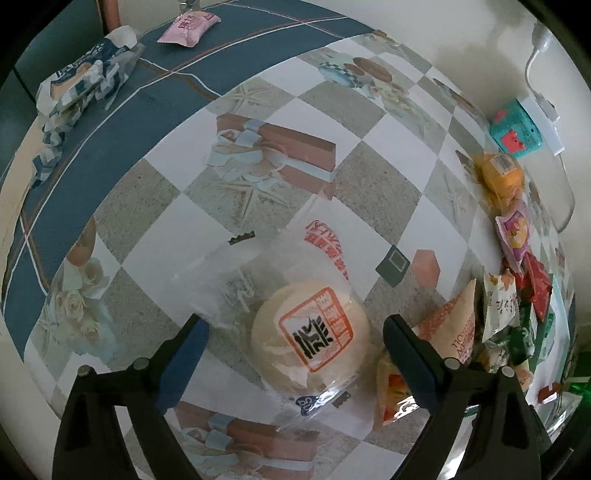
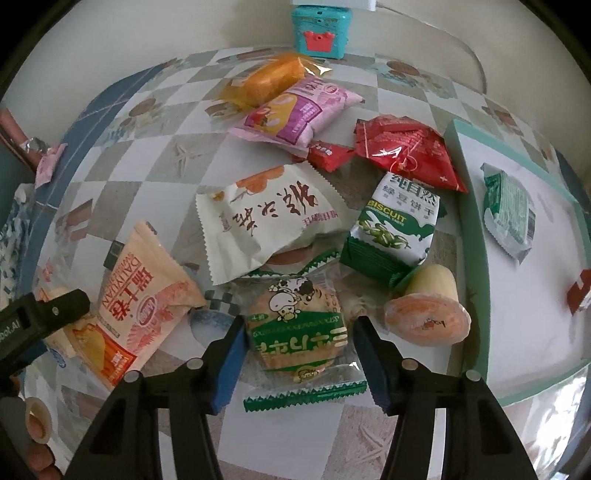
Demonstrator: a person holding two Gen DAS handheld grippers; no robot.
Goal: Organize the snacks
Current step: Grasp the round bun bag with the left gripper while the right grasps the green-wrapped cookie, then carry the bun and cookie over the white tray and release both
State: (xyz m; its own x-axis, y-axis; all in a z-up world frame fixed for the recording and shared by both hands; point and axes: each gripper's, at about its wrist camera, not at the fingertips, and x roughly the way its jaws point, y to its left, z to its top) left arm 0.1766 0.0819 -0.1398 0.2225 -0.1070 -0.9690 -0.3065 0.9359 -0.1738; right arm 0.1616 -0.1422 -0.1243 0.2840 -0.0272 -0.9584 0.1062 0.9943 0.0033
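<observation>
A round pale pastry in a clear wrapper with an orange stamp lies on the checked tablecloth. My left gripper stands open around it, its pads clear of the bun on both sides. In the right wrist view a round cracker packet with green zigzag ends lies between the blue pads of my right gripper, which press on its sides. A white tray with a teal rim sits to the right and holds one green packet.
Loose snacks crowd around: an orange packet, a white packet, a green biscuit pack, red packets, a pink bag, a jelly cup. A teal toy box stands by the wall. A blue-white bag lies far left.
</observation>
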